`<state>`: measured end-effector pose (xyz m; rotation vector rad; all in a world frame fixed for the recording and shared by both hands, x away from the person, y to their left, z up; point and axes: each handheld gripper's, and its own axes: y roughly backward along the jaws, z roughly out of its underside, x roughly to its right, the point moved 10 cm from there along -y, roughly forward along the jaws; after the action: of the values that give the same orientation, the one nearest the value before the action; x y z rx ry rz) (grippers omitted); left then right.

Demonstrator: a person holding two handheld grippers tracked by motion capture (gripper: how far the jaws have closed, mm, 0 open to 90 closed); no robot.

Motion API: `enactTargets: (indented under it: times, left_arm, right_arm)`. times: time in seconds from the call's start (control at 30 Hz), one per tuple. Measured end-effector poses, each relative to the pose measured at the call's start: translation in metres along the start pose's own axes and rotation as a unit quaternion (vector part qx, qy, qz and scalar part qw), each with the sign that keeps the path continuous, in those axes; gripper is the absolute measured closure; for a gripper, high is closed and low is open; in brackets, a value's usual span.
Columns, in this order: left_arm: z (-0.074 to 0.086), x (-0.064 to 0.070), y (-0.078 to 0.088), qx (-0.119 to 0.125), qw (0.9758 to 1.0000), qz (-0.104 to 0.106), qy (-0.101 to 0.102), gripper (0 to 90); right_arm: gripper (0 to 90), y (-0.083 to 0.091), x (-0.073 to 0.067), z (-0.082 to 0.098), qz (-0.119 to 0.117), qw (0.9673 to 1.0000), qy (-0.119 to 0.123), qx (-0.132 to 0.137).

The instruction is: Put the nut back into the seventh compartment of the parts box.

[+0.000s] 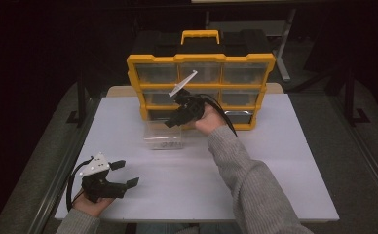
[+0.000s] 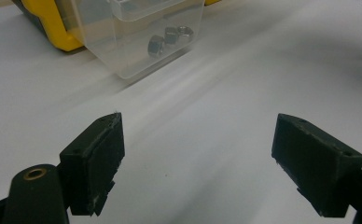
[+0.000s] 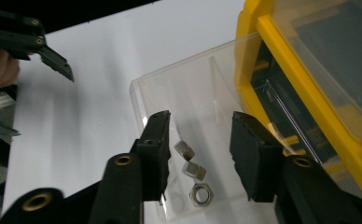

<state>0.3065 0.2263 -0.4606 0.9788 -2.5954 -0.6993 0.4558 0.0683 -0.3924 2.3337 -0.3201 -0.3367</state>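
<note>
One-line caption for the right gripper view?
Right gripper open above a clear drawer holding three nuts, beside the yellow organizer.

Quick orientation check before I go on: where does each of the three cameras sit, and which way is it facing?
High view: above the person's side, looking forward and down on the white table and yellow organizer; both sleeves and hands show.
Left gripper view: rides the left gripper, looking across the table toward the clear bin.
Right gripper view: rides the right gripper, looking down into the bin.
Shared: both gripper views see the nuts in the bin.
</note>
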Motion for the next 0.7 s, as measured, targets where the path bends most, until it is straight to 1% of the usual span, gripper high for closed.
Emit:
enactTargets:
  times: [0.13,0.2,0.27,0.3,0.37,0.4,0.43,0.47,0.5,0.57,0.63,0.7]
  left_arm:
    - [-0.001,0.001,-0.001,0.000,1.0000,0.000,-0.002,17.0]
    - [-0.001,0.000,-0.002,-0.001,1.0000,0.000,-0.003,17.1]
    - [-0.001,0.001,-0.003,0.000,1.0000,0.000,-0.003,17.0]
    - [-0.001,0.001,-0.003,0.000,1.0000,-0.001,-0.003,17.0]
    - [-0.002,0.001,-0.003,0.001,1.0000,0.000,0.000,17.0]
    - [-0.002,0.001,-0.003,0.001,1.0000,0.000,0.000,17.0]
    - [-0.002,0.001,-0.003,0.002,1.0000,0.000,0.001,17.0]
    - [-0.002,0.001,-0.003,0.000,1.0000,0.001,0.001,17.0]
    - [-0.002,0.001,-0.003,0.000,1.0000,0.001,0.001,17.0]
    - [-0.002,0.001,-0.003,0.002,1.0000,0.003,0.005,17.0]
    - [-0.003,0.001,-0.004,0.005,1.0000,0.002,0.005,17.0]
    - [-0.002,0.000,-0.003,0.003,1.0000,0.001,0.004,17.0]
  right_arm:
    - [50.3,0.015,-0.002,0.008,-0.003,0.9997,-0.007,0.022]
    - [50.0,0.020,-0.001,0.013,-0.004,0.9993,-0.010,0.035]
    - [47.8,0.025,0.001,0.018,0.000,0.9987,-0.005,0.050]
    - [47.1,0.028,0.001,0.021,-0.001,0.9985,-0.009,0.054]
    - [45.5,0.031,0.001,0.023,-0.001,0.9977,-0.013,0.066]
    - [43.6,0.035,0.000,0.025,-0.002,0.9970,-0.019,0.075]
    - [42.6,0.036,0.002,0.026,0.002,0.9966,-0.011,0.082]
    - [40.6,0.038,0.002,0.027,0.001,0.9961,-0.013,0.088]
    - [38.4,0.041,0.001,0.028,-0.005,0.9951,-0.024,0.096]
    - [36.3,0.045,0.003,0.033,0.006,0.9946,-0.025,0.100]
    - [33.6,0.050,0.005,0.037,0.005,0.9936,-0.033,0.108]
    - [30.4,0.054,0.006,0.042,0.011,0.9935,-0.034,0.108]
